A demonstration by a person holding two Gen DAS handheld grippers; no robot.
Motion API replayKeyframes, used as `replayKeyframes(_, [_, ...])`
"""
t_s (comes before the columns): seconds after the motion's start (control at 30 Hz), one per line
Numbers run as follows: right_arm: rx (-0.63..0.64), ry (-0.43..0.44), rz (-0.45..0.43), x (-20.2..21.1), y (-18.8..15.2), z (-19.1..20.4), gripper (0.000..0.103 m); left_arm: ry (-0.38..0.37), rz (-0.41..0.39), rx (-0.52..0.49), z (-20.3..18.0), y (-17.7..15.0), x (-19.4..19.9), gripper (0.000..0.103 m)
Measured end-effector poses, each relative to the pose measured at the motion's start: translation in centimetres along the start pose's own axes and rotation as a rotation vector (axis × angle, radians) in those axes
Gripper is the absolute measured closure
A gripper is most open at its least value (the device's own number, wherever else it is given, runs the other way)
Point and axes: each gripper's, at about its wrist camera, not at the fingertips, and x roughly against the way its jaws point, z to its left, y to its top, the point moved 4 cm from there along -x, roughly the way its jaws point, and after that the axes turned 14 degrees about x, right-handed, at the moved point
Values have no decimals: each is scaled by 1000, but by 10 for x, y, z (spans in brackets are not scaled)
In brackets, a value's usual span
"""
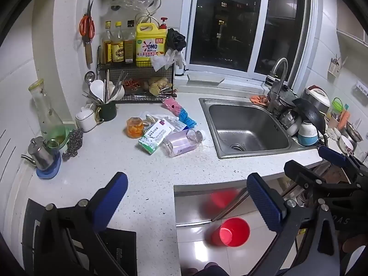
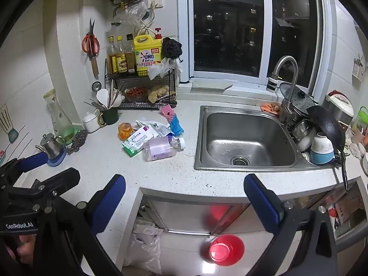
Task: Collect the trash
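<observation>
1. Left wrist view: your left hand-held gripper (image 1: 186, 200) and right hand-held gripper (image 2: 185, 202) hang wide, empty.
2. Trash pile (image 1: 165, 131) sits mid-frame on the desk (image 1: 115, 161); approach likely comes next, red bin (image 1: 231, 232) waiting lower centre.

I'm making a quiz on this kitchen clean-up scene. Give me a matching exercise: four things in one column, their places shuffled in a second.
Things:
1. red bin
2. orange-handled scissors
3. yellow detergent jug
4. plastic bottle

Places:
A. lying on the counter left of the sink
B. hanging on the wall
C. on the floor below the counter
D. top shelf of the wire rack

Pairs: 1-C, 2-B, 3-D, 4-A
</observation>
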Motion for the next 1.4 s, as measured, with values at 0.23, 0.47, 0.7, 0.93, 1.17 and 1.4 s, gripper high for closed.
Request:
replayKeyframes(0.23, [-8,2,-2,1,-1,0,0,0,-3,-4,-2,1,2,0])
replayKeyframes(0.47, [-9,-1,-1,2,-6,1,0,-6,7,-6,-5,-1,2,0])
replayKeyframes(0.7, [-12,-2,4,3,-5,1,0,-11,12,-13,-4,-1,2,0])
replayKeyframes(0.93, [-12,-3,8,3,-5,1,0,-9,9,-23,-5,0,3,0])
replayKeyframes(1.17, [-14,-1,11,3,-6,0,0,-9,13,-27,-4,-1,2,0])
replayKeyframes(1.4, [-13,-2,11,3,-7,1,0,-8,12,-29,-4,0,2,0])
